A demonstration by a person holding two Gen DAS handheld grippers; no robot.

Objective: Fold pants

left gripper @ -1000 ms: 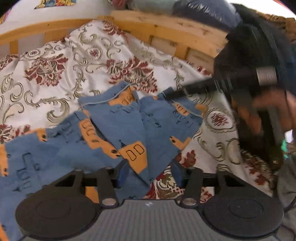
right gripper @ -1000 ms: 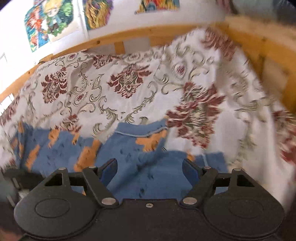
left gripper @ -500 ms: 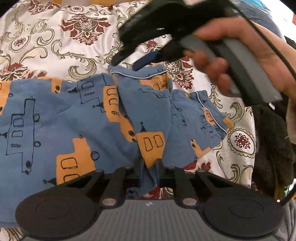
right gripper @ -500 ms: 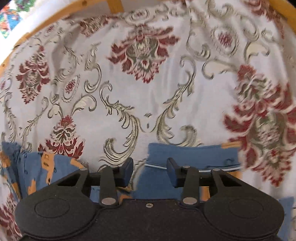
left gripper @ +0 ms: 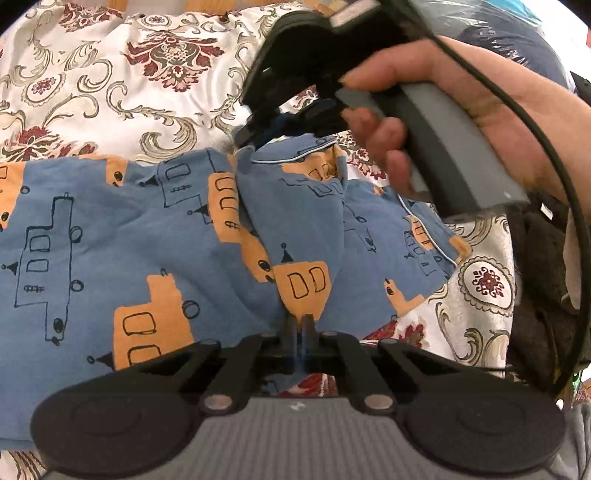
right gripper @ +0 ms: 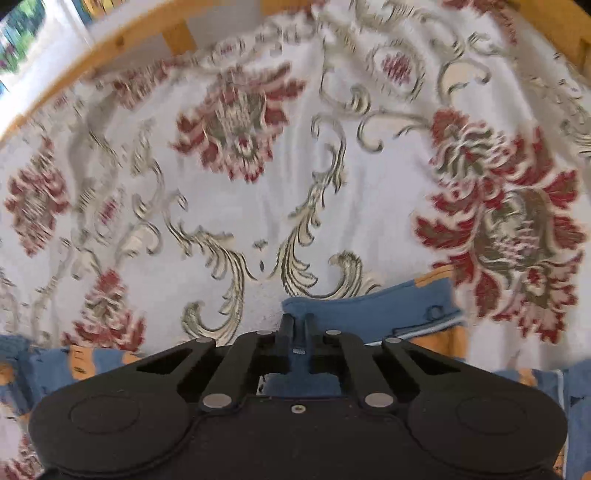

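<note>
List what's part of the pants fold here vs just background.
In the job:
- blue pants
- left gripper, shut on a pants edge
- right gripper, shut on another edge

Background:
- floral bedspread
- wooden bed frame

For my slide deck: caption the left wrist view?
Left gripper and right gripper both pinch blue pants on floral bedspread.

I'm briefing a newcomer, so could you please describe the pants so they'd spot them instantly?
On the floral bedspread lie the pants. They are the only blue fabric, printed with orange bus shapes and pinched at two edges by closed tongs.
</note>
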